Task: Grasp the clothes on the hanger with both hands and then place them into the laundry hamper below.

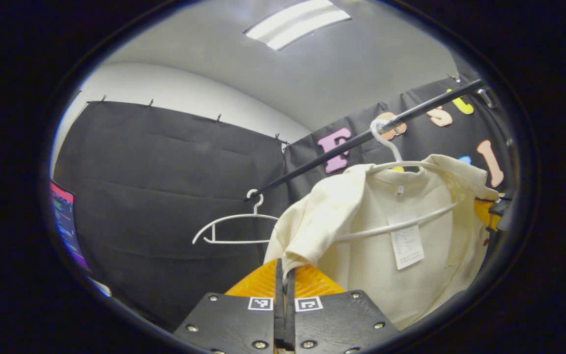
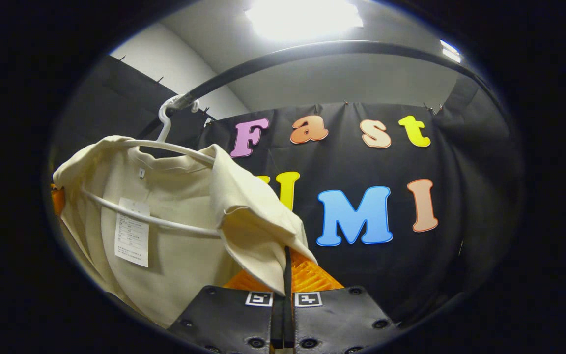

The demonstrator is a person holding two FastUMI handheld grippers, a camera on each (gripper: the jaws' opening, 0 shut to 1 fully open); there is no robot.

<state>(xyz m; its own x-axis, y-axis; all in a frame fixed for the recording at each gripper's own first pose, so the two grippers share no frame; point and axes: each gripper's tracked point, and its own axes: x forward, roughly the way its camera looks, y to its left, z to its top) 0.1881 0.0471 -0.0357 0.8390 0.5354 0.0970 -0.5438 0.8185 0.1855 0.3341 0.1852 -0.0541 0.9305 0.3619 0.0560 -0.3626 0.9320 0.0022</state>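
A cream shirt hangs on a white hanger from a black rail; a paper tag dangles inside it. My left gripper is shut on the shirt's left sleeve hem. In the right gripper view the same cream shirt hangs at the left on its white hanger, and my right gripper is shut on the other sleeve's edge. The far gripper shows at the shirt's right edge in the left gripper view.
An empty white hanger hangs further left on the rail. A lit screen stands at the far left. The black rail arches overhead in the right gripper view, with black cloth walls behind.
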